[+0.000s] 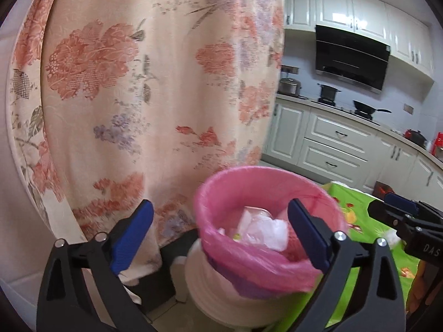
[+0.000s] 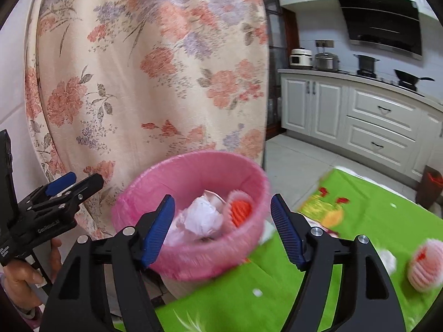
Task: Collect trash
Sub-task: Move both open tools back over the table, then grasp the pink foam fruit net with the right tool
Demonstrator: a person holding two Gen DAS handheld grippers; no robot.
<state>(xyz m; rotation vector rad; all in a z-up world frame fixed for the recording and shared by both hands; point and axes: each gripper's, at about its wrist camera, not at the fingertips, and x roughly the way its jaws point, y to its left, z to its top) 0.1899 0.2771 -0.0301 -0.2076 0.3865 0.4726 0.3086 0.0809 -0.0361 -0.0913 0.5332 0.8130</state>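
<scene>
Both grippers empty over the bin.
Left gripper (image 1: 221, 235) and right gripper (image 2: 223, 229) gape wide above the pink-bagged round bin (image 2: 191, 251); next likely the pink foam fruit-net (image 2: 423, 265) on the green tablecloth (image 2: 373, 221).

Both wrist cameras look forward and slightly down, close over the round pink-lined white plastic bin (image 1: 265, 221) (image 2: 193, 215). The left view sits left of it, the right view over the green cloth-covered bench (image 2: 373, 221). Both share the floral peach curtain (image 1: 152, 83) (image 2: 152, 69) and the white kitchen cabinets (image 1: 332, 144) (image 2: 360, 116).
</scene>
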